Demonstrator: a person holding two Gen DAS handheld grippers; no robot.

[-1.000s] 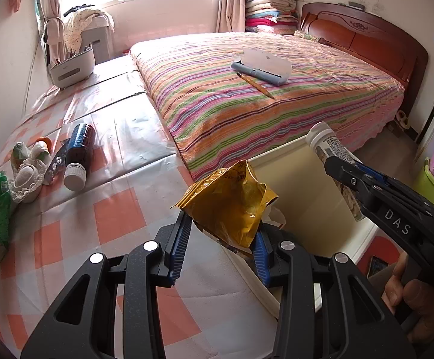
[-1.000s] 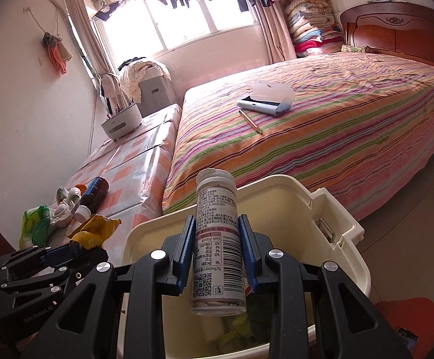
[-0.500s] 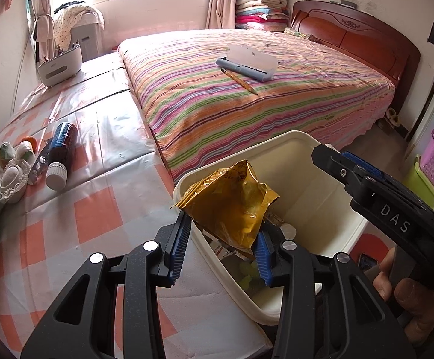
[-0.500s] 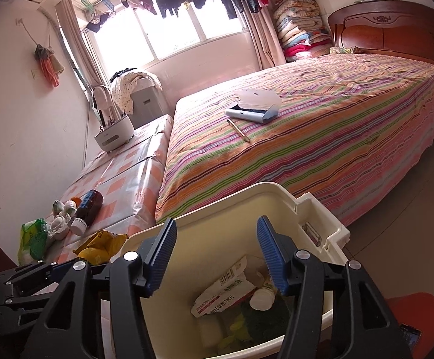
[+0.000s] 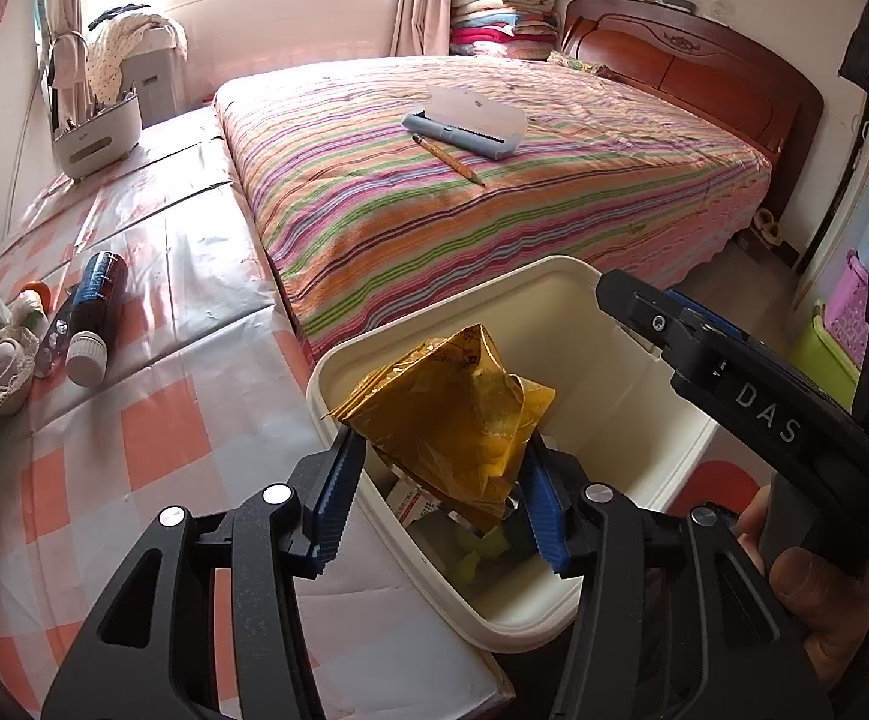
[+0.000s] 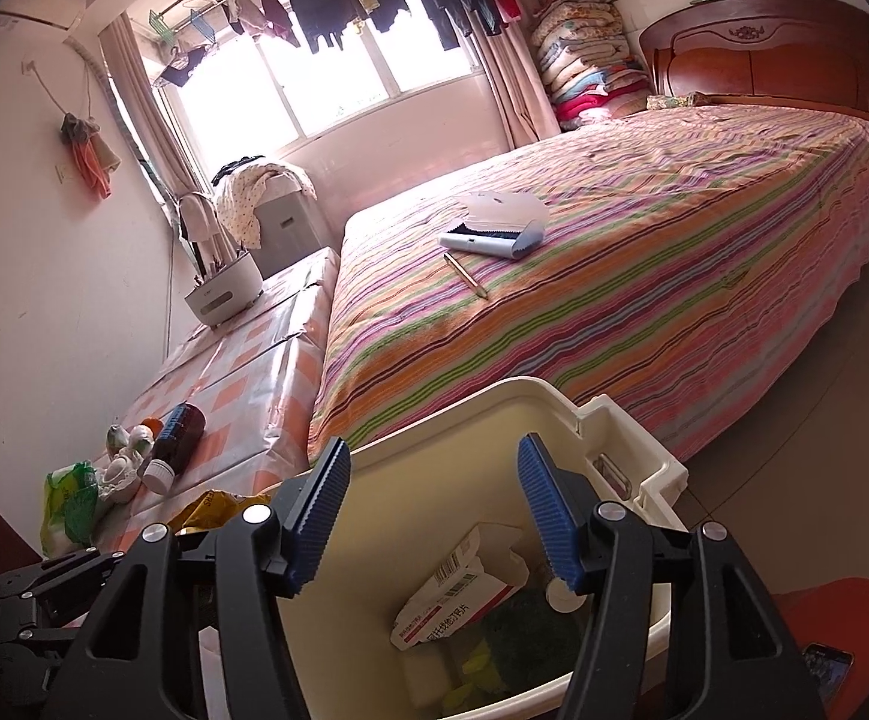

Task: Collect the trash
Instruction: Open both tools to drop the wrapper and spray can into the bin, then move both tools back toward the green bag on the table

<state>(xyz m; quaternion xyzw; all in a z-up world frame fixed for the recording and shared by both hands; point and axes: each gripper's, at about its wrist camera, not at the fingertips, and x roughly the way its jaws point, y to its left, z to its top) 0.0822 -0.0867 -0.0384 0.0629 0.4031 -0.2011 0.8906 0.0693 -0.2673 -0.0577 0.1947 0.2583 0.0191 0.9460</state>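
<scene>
Left wrist view: left claw [image 5: 437, 501] over the near rim of the cream bin [image 5: 608, 306], its jaws opening, with a crumpled yellow wrapper [image 5: 452, 408] between the blue pads; whether the pads press it cannot be told. Right claw [image 5: 632, 306] enters from the right, above the bin's far side, held by a hand [image 5: 818, 612]. Only part of the bin's contents shows under the wrapper: a red-and-white carton edge and yellow scraps.

Desk [image 5: 152, 420], with an orange-and-white checked cover, left of the bin: a dark bottle with white cap [image 5: 93, 318] lying on its side, small bits of litter beside it, a white holder [image 5: 96, 135] at the far end.

Bed [image 5: 464, 192], with a striped cover: an open blue case [image 5: 470, 126] and a pencil [image 5: 449, 159] just beside it.

Right wrist view: right claw [image 6: 434, 522] with jaws wide apart, nothing between them, above the bin [image 6: 554, 396]. This view alone shows the bin floor: a white carton with a barcode [image 6: 464, 588], a white cap, something dark green, yellow scraps. It also shows the bin's handle recess, a green bag [image 6: 71, 504] at the desk's near edge, laundry hung across the window, and a phone on a red seat at bottom right. Of the wrapper, only a yellow corner [image 6: 212, 504] shows, behind the left finger.
</scene>
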